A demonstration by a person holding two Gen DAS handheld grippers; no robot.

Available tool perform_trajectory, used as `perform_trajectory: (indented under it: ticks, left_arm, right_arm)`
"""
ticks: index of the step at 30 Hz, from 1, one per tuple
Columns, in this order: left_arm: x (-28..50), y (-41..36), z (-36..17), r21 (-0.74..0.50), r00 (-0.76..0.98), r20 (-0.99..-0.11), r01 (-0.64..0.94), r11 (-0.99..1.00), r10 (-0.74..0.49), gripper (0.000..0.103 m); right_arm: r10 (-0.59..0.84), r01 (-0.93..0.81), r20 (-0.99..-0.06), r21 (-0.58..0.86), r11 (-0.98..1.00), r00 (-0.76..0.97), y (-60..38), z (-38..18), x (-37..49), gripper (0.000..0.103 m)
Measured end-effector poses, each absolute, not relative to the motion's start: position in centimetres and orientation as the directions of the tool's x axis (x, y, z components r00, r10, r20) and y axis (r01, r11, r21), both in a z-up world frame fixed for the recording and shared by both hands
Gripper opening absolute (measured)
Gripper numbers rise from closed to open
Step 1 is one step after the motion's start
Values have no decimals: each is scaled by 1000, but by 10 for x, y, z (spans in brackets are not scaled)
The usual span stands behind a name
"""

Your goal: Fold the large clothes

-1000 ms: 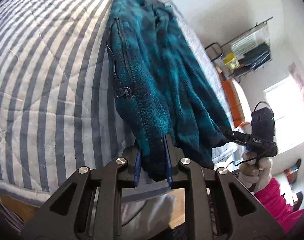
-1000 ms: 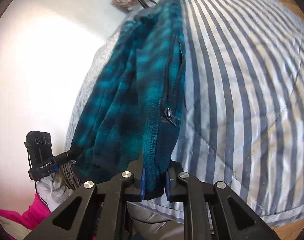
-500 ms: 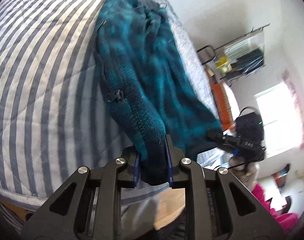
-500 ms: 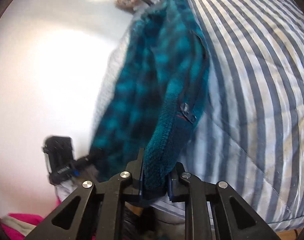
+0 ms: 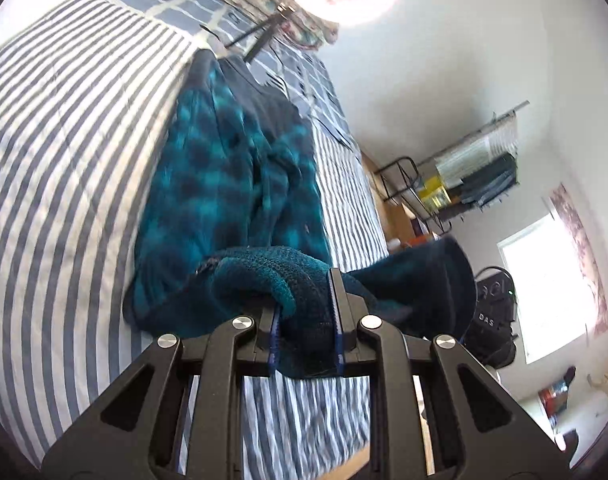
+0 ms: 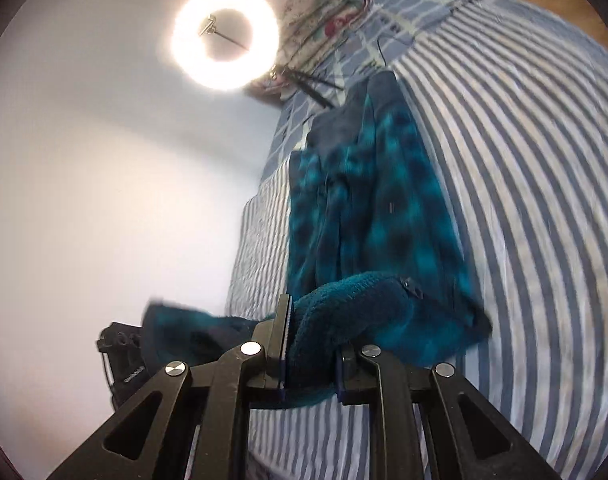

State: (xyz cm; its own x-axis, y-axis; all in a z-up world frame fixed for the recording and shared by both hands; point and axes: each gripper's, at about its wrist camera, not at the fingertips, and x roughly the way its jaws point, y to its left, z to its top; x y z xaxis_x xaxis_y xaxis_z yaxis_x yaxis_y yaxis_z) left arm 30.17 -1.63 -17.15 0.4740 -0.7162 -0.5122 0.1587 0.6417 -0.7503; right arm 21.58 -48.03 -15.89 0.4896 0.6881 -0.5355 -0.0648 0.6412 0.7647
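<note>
My left gripper (image 5: 305, 320) was clamped on a thick fold of the teal plaid fleece jacket (image 5: 224, 200), its blue-edged pads pressed into the fabric on both sides. My right gripper (image 6: 309, 350) was likewise closed on the jacket's hem (image 6: 343, 308), with a zipper pull (image 6: 411, 290) showing just past the pinched edge. Between the two grippers the near edge of the fleece was lifted off the striped bedspread (image 5: 64, 160), while the far part of the jacket lay flat along the bed, stretching away toward the pile of floral bedding (image 6: 323, 12) at the far end. A ring light (image 6: 224, 36) glowed on the wall beyond. In the left wrist view, a clothes rack (image 5: 475, 168) stood at the far right near a bright window (image 5: 543, 288).
</note>
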Motion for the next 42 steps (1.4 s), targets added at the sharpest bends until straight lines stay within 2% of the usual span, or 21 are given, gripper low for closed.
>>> perform_trajectory:
  ticks: [5,10,18,23,26,27,29,30,31,33,35,36,37,39,42]
  left_arm:
    - [345,-18,-191,-751,481,-545,83,655,-687,18]
    - [375,-19,-226,-749,463,-589,-2,663,-663,18]
    - [406,-29,-260,-726,427,-636,-48,687,-642,19]
    - [414,-26,-268,-756,393,-623,-82,649,-677,23]
    - [417,-19,-265,-792,375,-588,-87,604,-716,29]
    - [418,-17,-263,-803,374,-574,-84,589,-729,31]
    - [420,-15,-258,-819,366,-553,-76,568,-748,34]
    - [421,-14,-257,-827,364,-543,-77,557,-757,35]
    - [421,-13,-255,-833,365,-536,-79,548,-761,38]
    - [420,-12,-250,-841,372,-523,-81,535,-767,40]
    - [421,-10,-246,-848,374,-511,-76,524,-774,44]
    - [421,-9,-244,-850,377,-508,-76,521,-774,52]
    - [421,-8,-242,-852,383,-505,-76,518,-774,60]
    - [422,-3,-237,-854,406,-499,-80,514,-766,68]
    - [423,7,-230,-860,425,-484,-70,505,-765,69]
  right_arm:
    - [637,-35,-600,714,699,483,-471,-164,259,15]
    - [603,26,-661,683,730,445,-463,-193,296,15]
    - [573,101,-723,650,753,386,-457,-235,330,16]
    - [645,162,-652,742,650,398,-472,-245,334,28]
    - [670,144,-606,778,611,429,-482,-233,327,37]
    - [675,134,-591,787,602,441,-485,-229,325,42]
    - [680,116,-562,804,584,470,-492,-218,318,60]
    - [675,114,-555,806,580,486,-496,-213,316,74]
    - [664,115,-549,807,579,507,-501,-208,314,78]
    - [666,97,-521,821,563,534,-510,-197,311,76]
    - [668,38,-505,812,582,547,-509,-180,305,69]
    - [670,6,-510,798,603,539,-502,-175,303,56]
    - [667,-56,-538,755,653,515,-487,-167,298,46]
    - [660,-149,-580,686,712,478,-459,-162,289,38]
    - [637,-289,-655,569,769,405,-404,-169,276,35]
